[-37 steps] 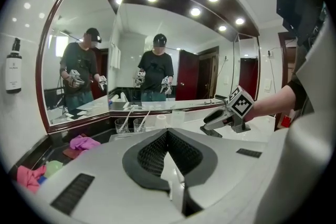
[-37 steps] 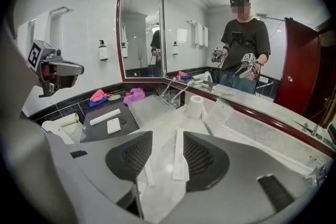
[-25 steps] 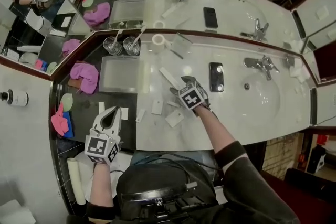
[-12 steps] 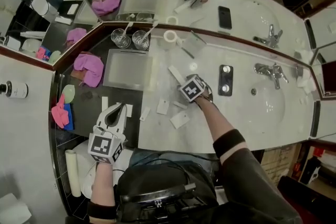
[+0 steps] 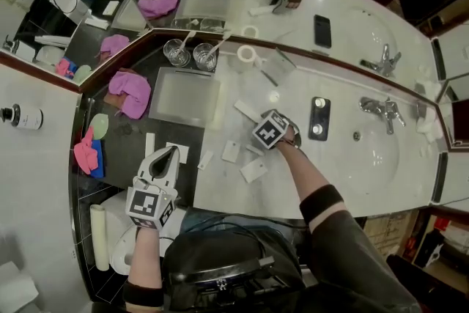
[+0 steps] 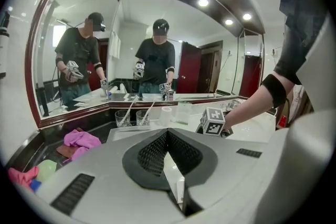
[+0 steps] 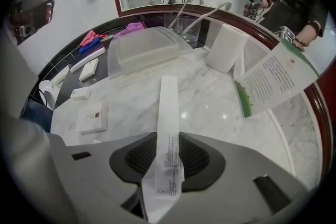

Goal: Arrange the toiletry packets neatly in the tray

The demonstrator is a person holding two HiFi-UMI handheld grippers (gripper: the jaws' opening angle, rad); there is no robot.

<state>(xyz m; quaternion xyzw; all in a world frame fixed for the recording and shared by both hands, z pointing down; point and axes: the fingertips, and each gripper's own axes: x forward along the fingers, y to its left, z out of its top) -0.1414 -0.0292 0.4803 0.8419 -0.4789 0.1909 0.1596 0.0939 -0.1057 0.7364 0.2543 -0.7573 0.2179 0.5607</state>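
Note:
My right gripper (image 5: 256, 121) is on the marble counter, its jaws closing on a long white packet (image 7: 168, 113) whose free end points at the translucent tray (image 7: 142, 50). The pads touch the packet's sides. From the head view, the tray (image 5: 183, 95) sits left of this gripper on the dark counter. Flat white packets (image 5: 231, 152) (image 5: 253, 170) lie just in front of the right gripper, and two more (image 5: 149, 145) (image 5: 179, 154) lie on the dark counter. My left gripper (image 5: 167, 155) hovers there, shut and empty, its tip (image 6: 168, 136) aimed at the tray.
Two glasses (image 5: 177, 51) holding toothbrushes stand behind the tray. A pink cloth (image 5: 130, 91) lies to its left. A white roll (image 7: 226, 47) and a leaflet (image 7: 273, 81) stand by the mirror. A phone (image 5: 317, 117) lies beside the sink with its faucet (image 5: 381, 112).
My right gripper has slid left and away from me onto the long white packet, and its jaws have narrowed around it. The left gripper has stayed in place, shut.

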